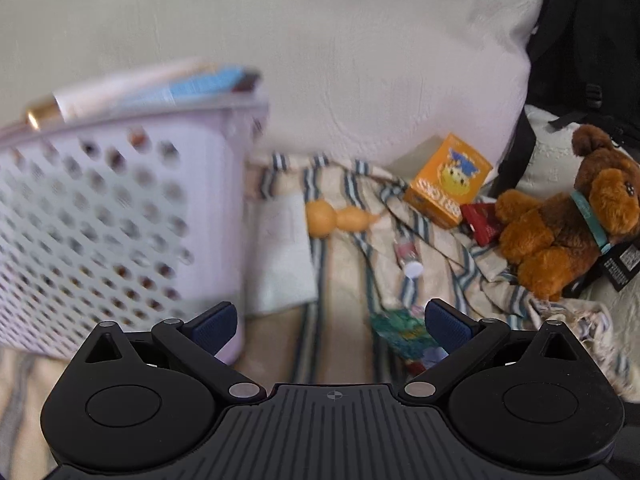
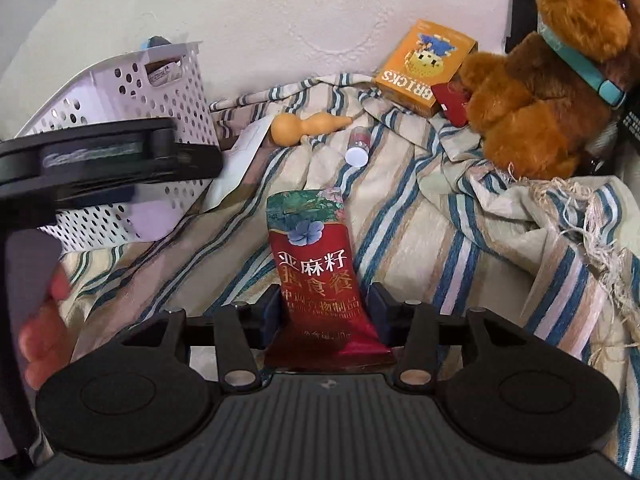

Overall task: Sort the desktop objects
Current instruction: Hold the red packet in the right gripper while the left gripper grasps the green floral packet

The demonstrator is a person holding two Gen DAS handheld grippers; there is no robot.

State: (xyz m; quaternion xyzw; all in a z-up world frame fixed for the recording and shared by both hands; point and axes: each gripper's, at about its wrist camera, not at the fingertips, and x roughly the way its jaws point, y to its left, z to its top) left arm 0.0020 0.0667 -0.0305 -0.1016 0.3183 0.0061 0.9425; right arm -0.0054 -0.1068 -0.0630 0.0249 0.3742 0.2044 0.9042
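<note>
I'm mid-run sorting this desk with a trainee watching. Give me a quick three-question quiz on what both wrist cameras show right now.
1. True or false: the right gripper has a red snack packet between its fingers.
2. Which lies closest to the orange BRICKS box? A) the lavender basket B) the brown plush dog C) the small vial with a white cap
3. What yellow-orange object lies on the striped cloth just right of the basket?

Key: 1 true; 2 B; 3 the small gourd.
</note>
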